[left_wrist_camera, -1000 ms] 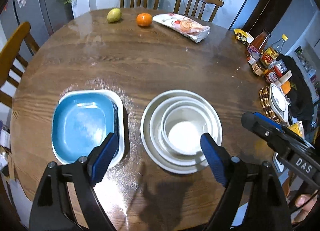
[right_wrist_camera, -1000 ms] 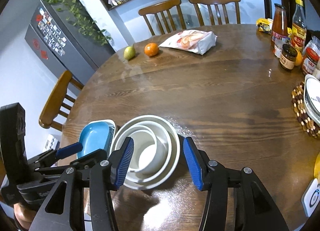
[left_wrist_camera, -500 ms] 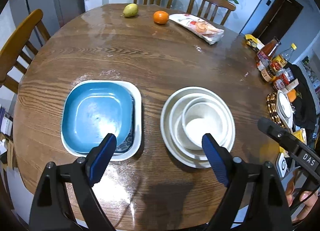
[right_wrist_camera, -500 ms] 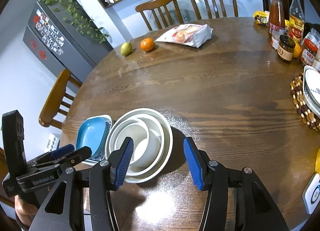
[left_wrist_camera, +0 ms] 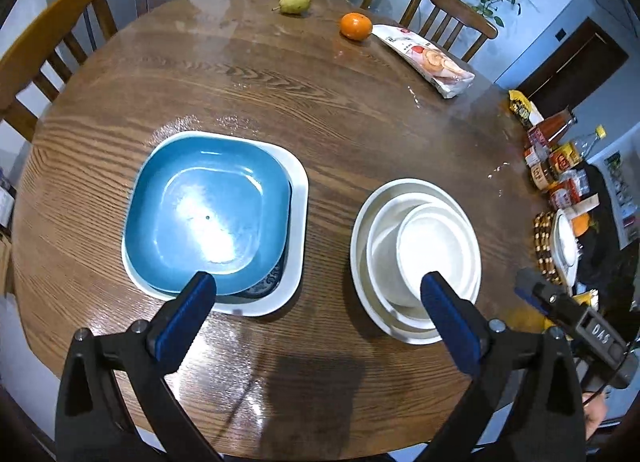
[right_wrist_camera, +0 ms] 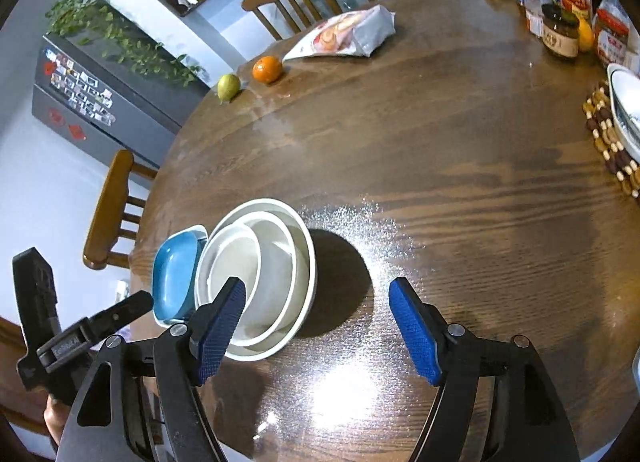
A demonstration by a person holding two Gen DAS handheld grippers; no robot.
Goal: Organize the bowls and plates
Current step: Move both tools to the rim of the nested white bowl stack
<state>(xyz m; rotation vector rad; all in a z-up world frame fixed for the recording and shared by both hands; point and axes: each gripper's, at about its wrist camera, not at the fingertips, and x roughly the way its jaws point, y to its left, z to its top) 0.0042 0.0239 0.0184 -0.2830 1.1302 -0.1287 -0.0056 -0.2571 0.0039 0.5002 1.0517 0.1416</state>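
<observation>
A square blue plate (left_wrist_camera: 208, 214) lies on a larger square white plate (left_wrist_camera: 298, 198) at the table's near left. To its right stands a stack of round white bowls (left_wrist_camera: 436, 246) nested on a round white plate (left_wrist_camera: 360, 230). My left gripper (left_wrist_camera: 316, 298) hovers above the near edge between both stacks, its jaws opening with nothing between them. In the right wrist view the white bowl stack (right_wrist_camera: 272, 262) and the blue plate (right_wrist_camera: 176, 278) sit left of centre. My right gripper (right_wrist_camera: 316, 310) hangs over the stack's right rim, jaws opening and empty.
A pear (left_wrist_camera: 295, 0), an orange (left_wrist_camera: 355, 25) and a snack bag (left_wrist_camera: 428, 60) lie at the far side of the round wooden table (left_wrist_camera: 360, 134). Bottles and jars (left_wrist_camera: 552, 158) and a bowl on a beaded mat (right_wrist_camera: 616, 130) crowd the right edge. Chairs stand around.
Both grippers' jaws have spread wider. The left view has shifted so the blue plate and bowl stack sit farther right and look larger. The right gripper has sunk closer to the table.
</observation>
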